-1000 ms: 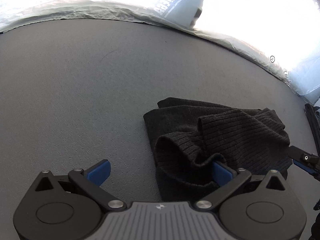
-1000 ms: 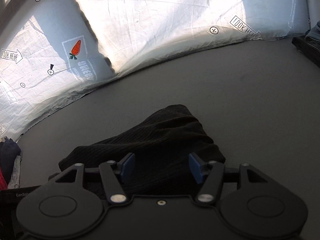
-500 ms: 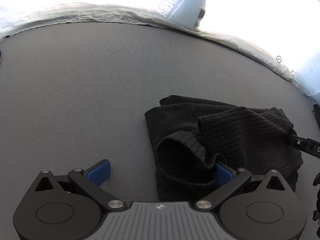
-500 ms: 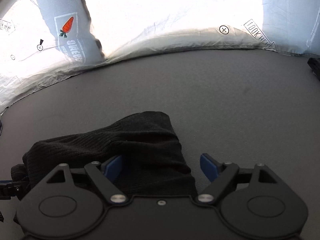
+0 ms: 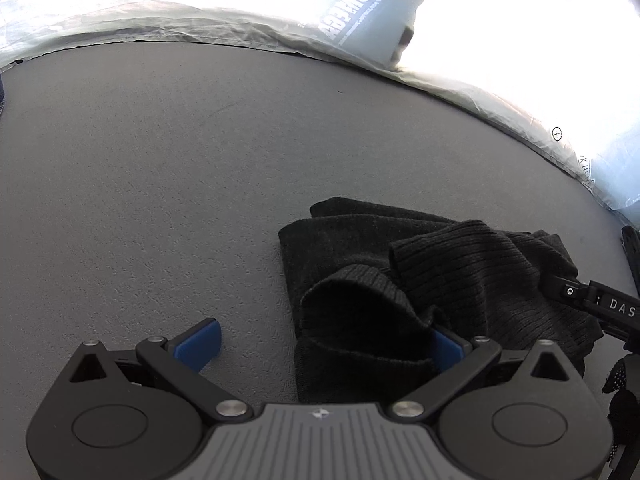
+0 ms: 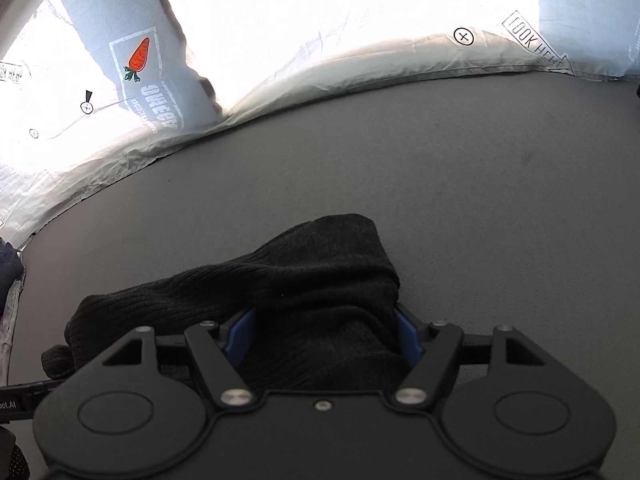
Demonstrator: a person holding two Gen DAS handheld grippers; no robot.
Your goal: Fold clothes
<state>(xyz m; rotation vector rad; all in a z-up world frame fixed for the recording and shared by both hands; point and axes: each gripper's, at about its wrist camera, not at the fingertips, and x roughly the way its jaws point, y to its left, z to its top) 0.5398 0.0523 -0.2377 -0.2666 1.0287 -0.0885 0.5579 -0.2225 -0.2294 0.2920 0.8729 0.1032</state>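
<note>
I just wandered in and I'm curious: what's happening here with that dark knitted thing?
A person is folding a black ribbed knit garment on a grey surface, using two handheld claws. The right claw has just been closing, and the bunched fabric now sits between its blue pads. The left claw stands wide open at the garment's other end, one finger tucked under a fold.

Around us the grey mat (image 5: 160, 160) lies open left and ahead; the bunched black knit (image 5: 460, 272) blocks the right, a white printed sheet (image 6: 360, 20) bounds the far edge.
</note>
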